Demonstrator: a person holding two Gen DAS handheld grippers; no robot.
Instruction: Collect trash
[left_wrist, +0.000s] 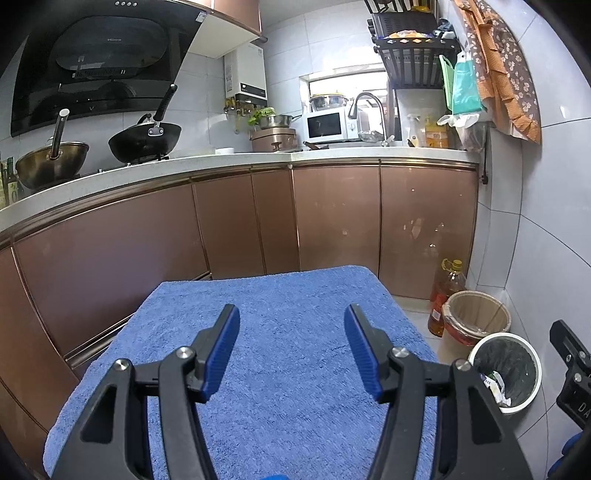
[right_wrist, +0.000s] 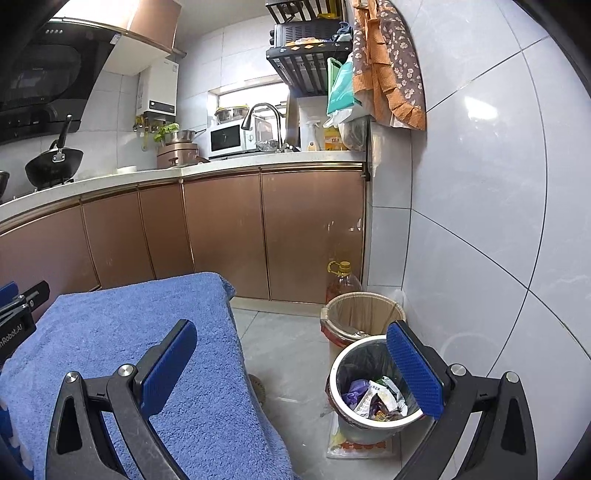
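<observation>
Right wrist view: the right tool (right_wrist: 291, 369) hangs spread wide and empty above the white bin (right_wrist: 373, 391), which holds crumpled trash (right_wrist: 375, 400) on the floor. The left tool (left_wrist: 291, 350) gapes empty over the blue towel (left_wrist: 295, 295).

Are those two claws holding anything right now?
No. The left claw is open over the blue towel, and the right claw is open with nothing between its fingers.
</observation>
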